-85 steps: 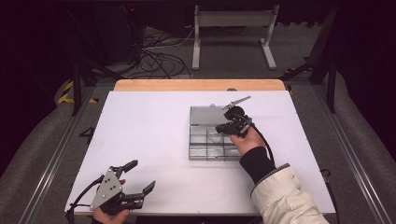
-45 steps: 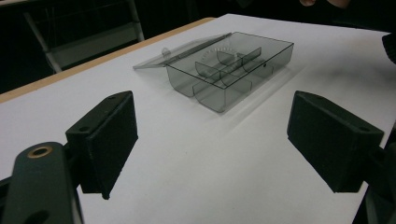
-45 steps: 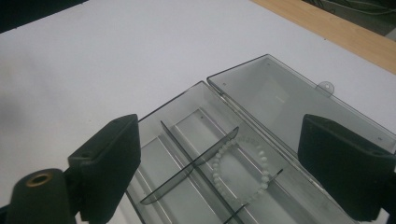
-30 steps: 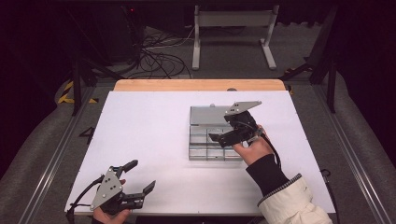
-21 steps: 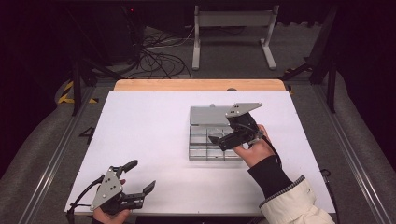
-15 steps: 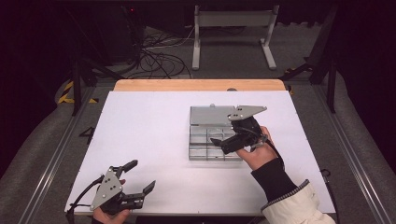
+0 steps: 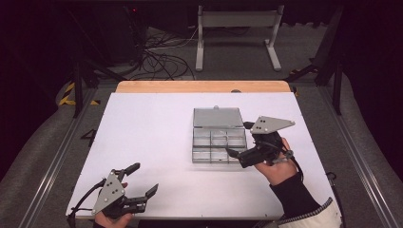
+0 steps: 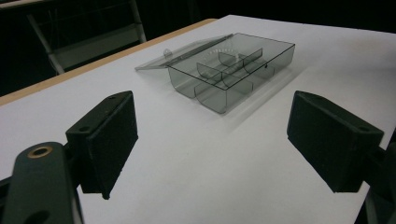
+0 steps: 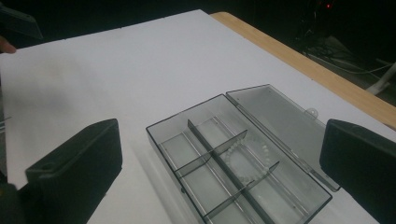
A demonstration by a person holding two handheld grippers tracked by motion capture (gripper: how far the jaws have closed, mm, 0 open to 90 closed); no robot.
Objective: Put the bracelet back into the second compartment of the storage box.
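Right gripper (image 7: 236,154) hovered at the near right corner of the compartment box (image 7: 219,142), its jaws spread wide with nothing between them; they had just been opening. In the right gripper view the two black pads (image 9: 79,163) stood far apart on either side of the box (image 9: 238,161) below, touching neither wall nor lid.

That box, clear grey plastic, sat on the white table (image 7: 157,142) right of centre. Its hinged lid (image 7: 217,117) lay flat, thrown back on the far side, with a small tab at its far edge. Thin partitions split the tray into several cells. A string of small white beads (image 9: 243,156) curled in one cell along the row next to the hinge, seen most plainly in the right gripper view; what the remaining cells held could not be told.

The person's right hand (image 7: 278,166), in a dark cuff and pale sleeve, carried the gripper, whose grey three-cornered plate (image 7: 271,124) showed on top.

Well apart, at the near left corner of the table, the left gripper (image 7: 145,183) rested low with its jaws likewise wide and empty. In its own view the box (image 8: 233,70) lay farther off between the pads (image 8: 109,140).

A wooden strip (image 7: 202,86) edged the table's far side, with cables (image 7: 161,54) and a metal stand (image 7: 237,28) on the floor beyond.
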